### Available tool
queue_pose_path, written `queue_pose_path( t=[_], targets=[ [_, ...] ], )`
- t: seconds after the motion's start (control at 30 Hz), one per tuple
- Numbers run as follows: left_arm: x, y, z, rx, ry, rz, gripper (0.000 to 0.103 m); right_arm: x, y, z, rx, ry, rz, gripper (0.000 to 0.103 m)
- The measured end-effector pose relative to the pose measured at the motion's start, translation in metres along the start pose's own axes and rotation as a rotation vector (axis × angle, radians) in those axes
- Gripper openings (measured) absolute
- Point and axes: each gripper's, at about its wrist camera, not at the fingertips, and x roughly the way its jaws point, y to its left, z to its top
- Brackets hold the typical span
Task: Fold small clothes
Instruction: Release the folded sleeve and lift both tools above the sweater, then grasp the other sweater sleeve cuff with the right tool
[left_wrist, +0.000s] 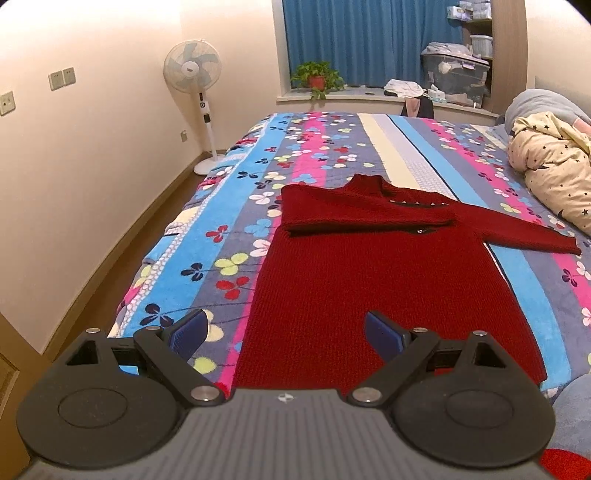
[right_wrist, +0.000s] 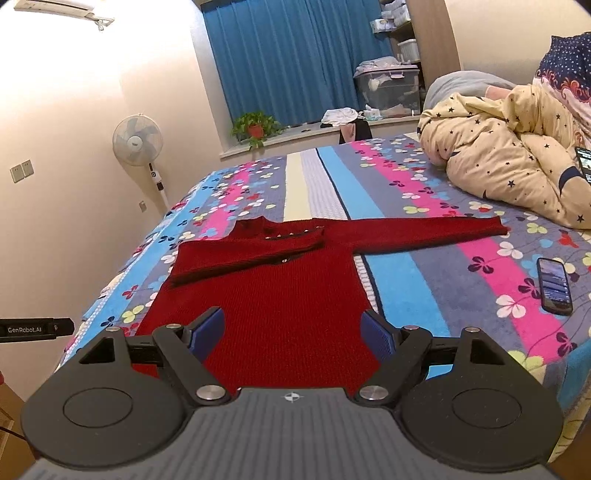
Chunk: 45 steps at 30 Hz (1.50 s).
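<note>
Red sweater (right_wrist: 280, 295) has one sleeve folded across; other sleeve still out; left gripper (left_wrist: 284, 332) and right gripper (right_wrist: 293, 332) wide, empty.

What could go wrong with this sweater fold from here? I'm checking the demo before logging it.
The red sweater has only one sleeve folded in; the other sleeve stretches toward the phone and may drag it. The sweater's hem hangs near the bed's edge, so tugging could slide it off. Both the left gripper and right gripper hover open.
</note>
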Motion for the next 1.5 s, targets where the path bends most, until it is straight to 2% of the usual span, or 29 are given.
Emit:
queue_pose_path(
  t=[0.4,0.6,0.7,1.17,1.5],
  targets=[
    [0.025,-0.007,0.01,0.019,0.044,0.039,0.095,0.027,-0.01,0.0,0.029,0.05,-0.003,0.082],
    [0.049,-0.017,0.018,0.046,0.106,0.08,0.095,0.048,-0.021,0.005,0.079,0.068,-0.002,0.082],
    [0.058,-0.021,0.02,0.05,0.126,0.076,0.095,0.062,-0.024,0.007,0.085,0.087,-0.009,0.082],
    [0.134,-0.038,0.025,0.078,0.311,0.081,0.095,0.122,-0.053,0.018,0.137,0.167,-0.114,0.082],
    [0.203,-0.055,0.033,0.109,0.437,0.086,0.095,0.192,-0.096,0.035,0.224,0.224,-0.186,0.082]
  ],
)
